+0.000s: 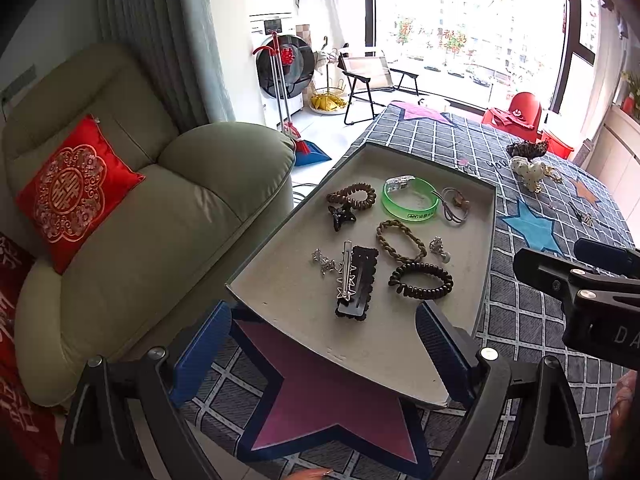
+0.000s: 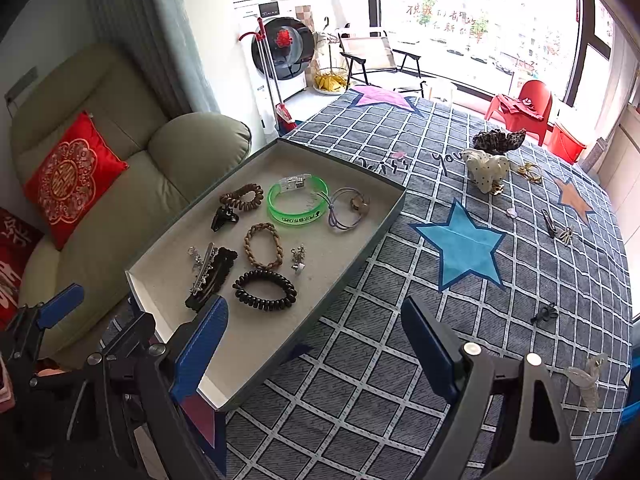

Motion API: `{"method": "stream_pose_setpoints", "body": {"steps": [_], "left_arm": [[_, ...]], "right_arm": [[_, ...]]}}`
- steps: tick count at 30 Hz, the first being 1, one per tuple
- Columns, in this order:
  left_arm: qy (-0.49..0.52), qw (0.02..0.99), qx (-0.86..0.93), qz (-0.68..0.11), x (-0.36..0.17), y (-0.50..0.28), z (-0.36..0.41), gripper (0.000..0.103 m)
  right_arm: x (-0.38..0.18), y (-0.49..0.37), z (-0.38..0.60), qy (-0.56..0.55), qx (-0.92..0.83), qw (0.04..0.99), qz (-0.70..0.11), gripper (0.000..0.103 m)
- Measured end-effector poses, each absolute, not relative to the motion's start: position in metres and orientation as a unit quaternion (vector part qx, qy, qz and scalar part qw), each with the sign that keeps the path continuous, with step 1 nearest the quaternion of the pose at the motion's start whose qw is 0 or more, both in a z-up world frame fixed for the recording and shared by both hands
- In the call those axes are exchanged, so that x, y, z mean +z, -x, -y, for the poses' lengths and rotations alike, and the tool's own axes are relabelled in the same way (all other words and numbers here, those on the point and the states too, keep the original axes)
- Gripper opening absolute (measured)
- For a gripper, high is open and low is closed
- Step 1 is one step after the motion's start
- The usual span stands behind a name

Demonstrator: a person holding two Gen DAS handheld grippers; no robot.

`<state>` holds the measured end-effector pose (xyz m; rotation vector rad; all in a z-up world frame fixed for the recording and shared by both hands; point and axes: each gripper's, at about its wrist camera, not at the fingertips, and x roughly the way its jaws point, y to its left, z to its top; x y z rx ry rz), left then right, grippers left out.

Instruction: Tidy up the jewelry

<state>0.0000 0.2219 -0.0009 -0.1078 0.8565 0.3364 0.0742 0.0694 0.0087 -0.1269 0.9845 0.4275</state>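
On the checked bedspread (image 2: 400,360), both tools, left (image 1: 320,356) and right (image 2: 316,344), gape wide, empty.

The left hand-held gripper (image 1: 320,352) sits low in frame, fingers spread wide, empty. The right hand-held gripper (image 2: 316,344) likewise gapes, holding nothing.

The tray (image 2: 372,236) (hair ties and clips inside) lies on the bedspread (image 2: 400,380), armchair (image 2: 132,184) left.

Grey bedspread (image 2: 400,360) checked in white with blue, pink and orange stars, translucent green bangle (image 2: 298,204) in the grey tray (image 2: 256,352), black coil tie (image 2: 265,290), red embroidered cushion (image 2: 72,178)
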Motion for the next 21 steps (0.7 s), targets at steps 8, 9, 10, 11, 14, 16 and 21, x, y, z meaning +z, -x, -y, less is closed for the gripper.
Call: {"method": "stream_pose_setpoints", "body": {"steps": [8, 9, 10, 11, 14, 16, 21], "left_arm": [[0.052, 0.894, 0.165, -0.412, -0.0002, 0.0011, -0.2232, 0.095], [0.052, 0.894, 0.166, -0.413, -0.0002, -0.0001, -0.2223, 0.095], [0.052, 0.894, 0.167, -0.413, 0.0002, -0.0005, -0.2222, 0.095], [0.053, 0.894, 0.168, -0.413, 0.0003, -0.0006, -0.2223, 0.095], [0.057, 0.892, 0.170, -0.414, -0.0001, -0.0008, -0.2236, 0.095], [0.057, 0.892, 0.170, -0.414, -0.0007, -0.0013, -0.2231, 0.095], [0.055, 0.892, 0.171, -0.414, -0.0010, -0.0018, -0.2219, 0.095]], "right_arm": [[0.0090, -0.0740, -0.0696, 0.060, 0.203, 0.858, -0.468, 0.090], [0.0089, -0.0739, -0.0697, 0.060, 0.203, 0.858, -0.468, 0.090], [0.0088, -0.0739, -0.0699, 0.060, 0.203, 0.858, -0.469, 0.090], [0.0089, -0.0738, -0.0699, 0.060, 0.203, 0.858, -0.468, 0.090], [0.0088, -0.0737, -0.0699, 0.061, 0.203, 0.858, -0.469, 0.090], [0.0088, -0.0736, -0.0701, 0.061, 0.203, 0.858, -0.468, 0.090], [0.0097, -0.0734, -0.0706, 0.062, 0.203, 0.858, -0.468, 0.090]]}}
